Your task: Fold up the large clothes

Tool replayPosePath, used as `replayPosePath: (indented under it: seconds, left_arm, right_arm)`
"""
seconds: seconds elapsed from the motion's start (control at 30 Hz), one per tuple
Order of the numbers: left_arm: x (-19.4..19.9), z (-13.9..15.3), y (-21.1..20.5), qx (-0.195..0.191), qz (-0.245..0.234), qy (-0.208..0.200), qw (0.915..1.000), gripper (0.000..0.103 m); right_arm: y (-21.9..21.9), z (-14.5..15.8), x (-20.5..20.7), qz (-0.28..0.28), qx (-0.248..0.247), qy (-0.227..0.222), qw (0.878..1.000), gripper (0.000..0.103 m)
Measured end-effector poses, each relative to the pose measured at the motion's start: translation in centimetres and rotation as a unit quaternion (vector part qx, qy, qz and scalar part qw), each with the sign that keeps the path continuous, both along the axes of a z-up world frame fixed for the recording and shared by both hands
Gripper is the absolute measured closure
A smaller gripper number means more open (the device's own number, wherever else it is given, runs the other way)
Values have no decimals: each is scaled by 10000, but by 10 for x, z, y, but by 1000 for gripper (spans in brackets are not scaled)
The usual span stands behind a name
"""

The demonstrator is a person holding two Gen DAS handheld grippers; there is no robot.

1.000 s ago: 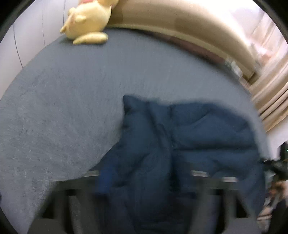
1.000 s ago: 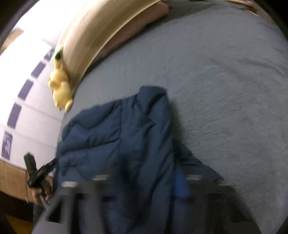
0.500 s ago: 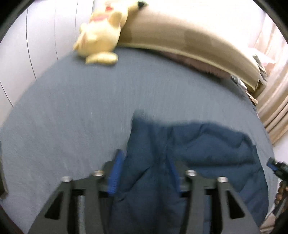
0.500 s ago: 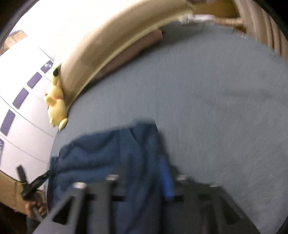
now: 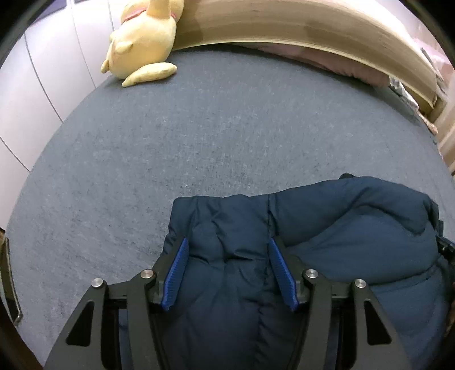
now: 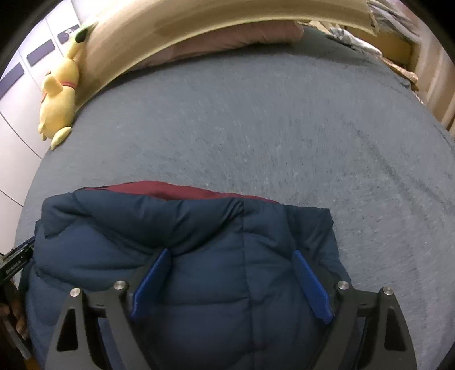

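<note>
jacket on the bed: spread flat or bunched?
Bunched. The navy jacket lies heaped and puffy on the bed, maroon lining exposed at its far edge.

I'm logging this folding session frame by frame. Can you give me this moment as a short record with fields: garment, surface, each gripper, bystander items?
garment: navy puffer jacket, bunched, maroon lining showing at its far edge
surface: grey bed cover
left gripper: jaws apart, jacket fabric bulging between them
right gripper: jaws apart, jacket fabric between them
bystander items: yellow plush toy against the beige headboard
</note>
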State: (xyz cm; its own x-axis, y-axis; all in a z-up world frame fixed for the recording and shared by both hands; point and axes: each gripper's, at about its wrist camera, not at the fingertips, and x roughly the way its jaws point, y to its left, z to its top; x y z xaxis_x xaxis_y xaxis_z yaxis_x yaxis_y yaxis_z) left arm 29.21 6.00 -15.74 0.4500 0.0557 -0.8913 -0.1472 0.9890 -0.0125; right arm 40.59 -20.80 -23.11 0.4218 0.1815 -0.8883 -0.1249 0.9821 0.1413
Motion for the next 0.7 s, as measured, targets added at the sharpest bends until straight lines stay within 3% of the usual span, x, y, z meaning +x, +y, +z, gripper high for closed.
replayPosePath:
  seconds: [0.2, 0.3, 0.43, 0.5, 0.6, 0.7]
  left_arm:
    - [-7, 4, 4, -23, -15, -140, 9999, 42]
    - [-32, 27, 15, -232, 5, -392, 9990, 41]
    - [-99, 66, 44, -787, 261, -937, 9921, 26]
    - [-147, 78, 60, -1194, 461, -1169, 9849, 19]
    - [-205, 72, 81, -1779, 821, -1272, 9723, 15]
    - [-252, 50, 85, -2266, 1107, -1137, 9610, 15]
  right_arm:
    - [-20, 17, -9, -237, 235, -140, 9993, 13]
    - [-43, 56, -49, -480, 911, -700, 9922, 12]
    - [-83, 91, -138, -758, 2027, -1136, 9697, 11]
    - [-94, 85, -186, -817, 2565, -1088, 9569, 7]
    - [-101, 52, -254, -957, 3056, -728, 9445, 6]
    - [-112, 8, -287, -1464, 3755, -307, 9147, 6]
